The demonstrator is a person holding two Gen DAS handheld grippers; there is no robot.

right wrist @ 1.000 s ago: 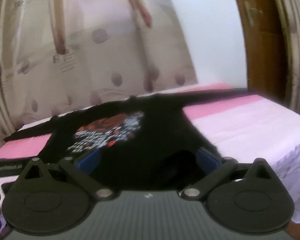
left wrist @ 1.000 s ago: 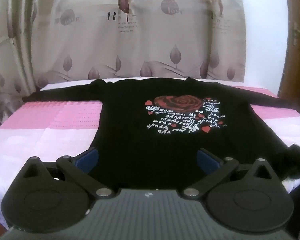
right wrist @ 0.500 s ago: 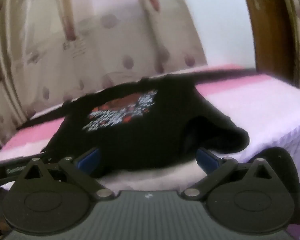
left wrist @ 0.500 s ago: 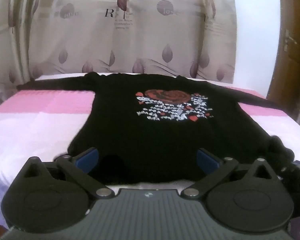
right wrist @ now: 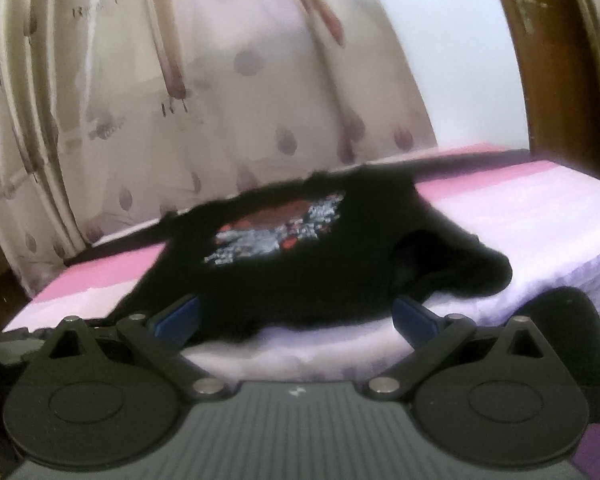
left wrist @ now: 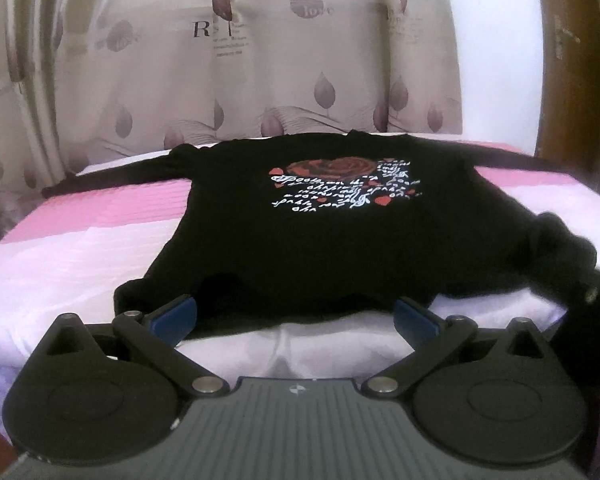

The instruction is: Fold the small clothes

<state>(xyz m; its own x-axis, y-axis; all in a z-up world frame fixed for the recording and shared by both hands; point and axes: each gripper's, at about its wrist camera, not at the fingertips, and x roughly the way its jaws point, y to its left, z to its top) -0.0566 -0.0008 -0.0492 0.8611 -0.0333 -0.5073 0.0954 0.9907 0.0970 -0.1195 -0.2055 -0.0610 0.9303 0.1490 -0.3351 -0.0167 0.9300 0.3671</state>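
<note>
A black long-sleeved top (left wrist: 340, 236) with a red rose and white script print lies spread face up on the pink and white bed (left wrist: 80, 240), sleeves stretched out left and right. Its near hem is rumpled and its near right corner is bunched up (right wrist: 460, 264). My left gripper (left wrist: 296, 316) is open and empty just short of the hem at the bed's near edge. My right gripper (right wrist: 296, 316) is open and empty, also just short of the hem; the top (right wrist: 300, 272) shows blurred in this view.
A beige curtain (left wrist: 220, 80) with leaf print hangs behind the bed. A brown wooden door frame (right wrist: 548, 80) stands at the right. The other gripper's dark body (left wrist: 588, 320) shows at the right edge of the left wrist view.
Both grippers have pulled back from over the top toward the bed's near edge. The top's near hem now lies rumpled, and its right corner is bunched.
</note>
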